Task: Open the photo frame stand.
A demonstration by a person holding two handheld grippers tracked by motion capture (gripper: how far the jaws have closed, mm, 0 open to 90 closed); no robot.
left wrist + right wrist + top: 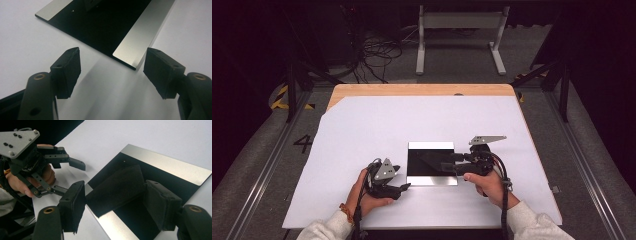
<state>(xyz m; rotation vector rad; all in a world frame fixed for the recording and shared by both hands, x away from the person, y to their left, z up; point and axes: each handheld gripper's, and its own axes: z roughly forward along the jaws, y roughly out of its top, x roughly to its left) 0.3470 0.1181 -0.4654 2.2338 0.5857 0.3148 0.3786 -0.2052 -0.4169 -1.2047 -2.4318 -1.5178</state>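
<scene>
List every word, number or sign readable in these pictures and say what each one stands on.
"4": a dark numeral on the grey floor left of the table, in the high view.
No other text is readable: the mirror plate, the white sheet, the left gripper and the right gripper carry no legible writing.

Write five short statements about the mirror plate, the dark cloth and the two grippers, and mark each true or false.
1. The mirror plate lies flat on the white sheet. True.
2. The left gripper clamps the plate's corner. False: its jaws stand open, the corner apart from them.
3. A dark cloth lies on the plate. True.
4. The right gripper is beside the plate's left edge. False: it reaches in from the right.
5. The sheet covers the whole wooden table. False: wood shows along the far edge.
</scene>
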